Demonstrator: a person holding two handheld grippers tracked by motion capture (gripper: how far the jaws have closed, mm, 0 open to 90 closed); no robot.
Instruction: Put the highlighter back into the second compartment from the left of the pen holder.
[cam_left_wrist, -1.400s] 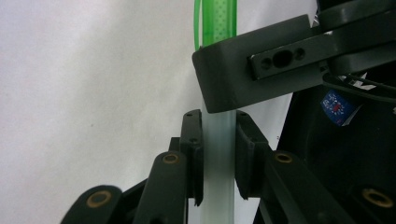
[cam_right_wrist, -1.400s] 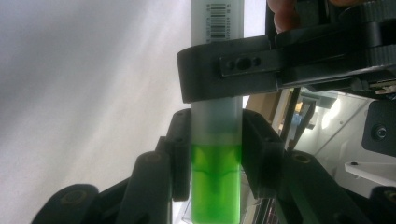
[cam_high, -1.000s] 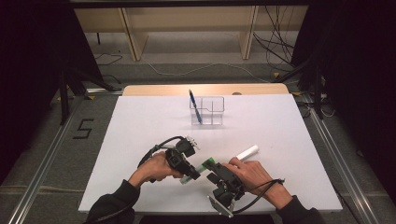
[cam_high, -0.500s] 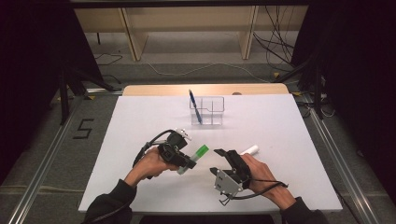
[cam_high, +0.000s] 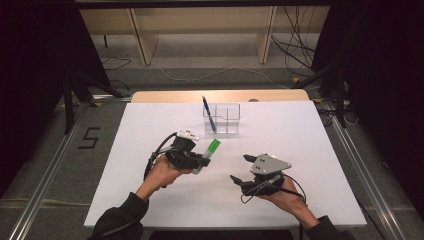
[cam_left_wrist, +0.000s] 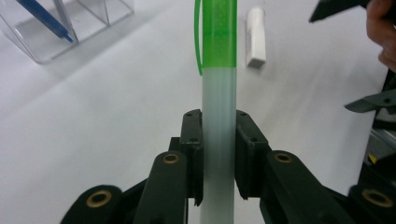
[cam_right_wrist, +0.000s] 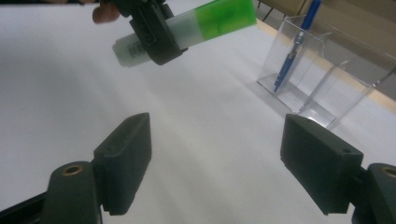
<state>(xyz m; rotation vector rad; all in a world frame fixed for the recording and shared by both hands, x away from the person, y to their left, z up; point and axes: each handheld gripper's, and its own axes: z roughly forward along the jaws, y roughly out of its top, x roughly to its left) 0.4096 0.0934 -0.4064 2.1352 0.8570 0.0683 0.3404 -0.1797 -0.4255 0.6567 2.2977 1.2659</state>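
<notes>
My left gripper (cam_high: 198, 161) (cam_left_wrist: 218, 135) is shut on the frosted barrel of a marker (cam_high: 206, 154) (cam_left_wrist: 217, 93). The marker's green cap (cam_high: 213, 146) (cam_right_wrist: 224, 16) points toward a clear organizer (cam_high: 227, 120) (cam_right_wrist: 327, 65) holding a blue pen (cam_high: 208, 114) (cam_right_wrist: 294, 46). My right gripper (cam_high: 241, 169) (cam_right_wrist: 215, 154) hovers over the white tabletop to the right of the marker. Its jaws have just been opening and stand wide with nothing between them. The left gripper (cam_right_wrist: 154, 32) with the marker hangs beyond them. A small white tube (cam_left_wrist: 256, 35) lies on the table past the marker.
The white tabletop (cam_high: 150, 125) has a wooden strip (cam_high: 220, 95) along its far edge. Metal rails (cam_high: 50, 160) run along both sides of the table. Shelving and cables stand behind it. A hand (cam_left_wrist: 383, 32) with the right gripper's jaws reaches in at the left gripper view's right edge.
The right gripper has drawn away from the marker to the right and opened its jaws. The left gripper has kept the marker and tilted its green cap toward the organizer.
</notes>
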